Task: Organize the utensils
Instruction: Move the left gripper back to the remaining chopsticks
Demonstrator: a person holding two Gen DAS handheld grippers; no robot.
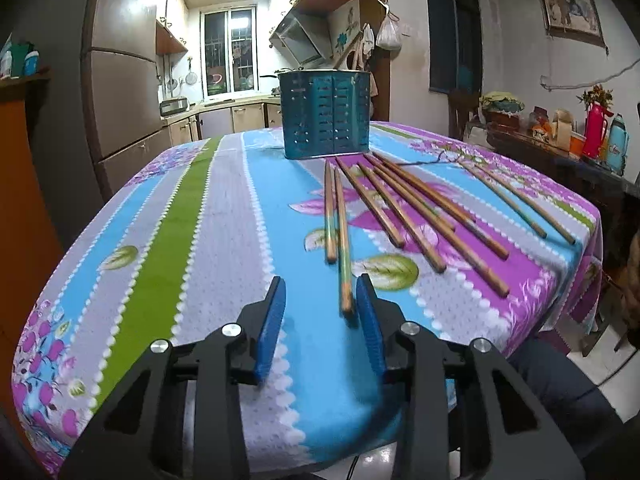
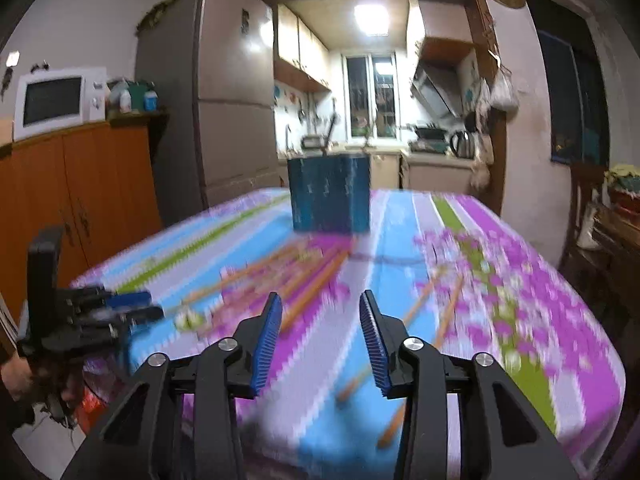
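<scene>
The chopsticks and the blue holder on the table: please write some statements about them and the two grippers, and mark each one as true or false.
1. The blue holder stands upright on the tablecloth. True.
2. All chopsticks are already inside the holder. False: many chopsticks lie loose on the cloth in front of it.
3. The left gripper is open, with the near end of one chopstick between its fingers, next to one pad. True.
4. The right gripper is shut on a chopstick. False: it is open and nothing is between its fingers.
5. The holder's wall has rows of slots. True.
</scene>
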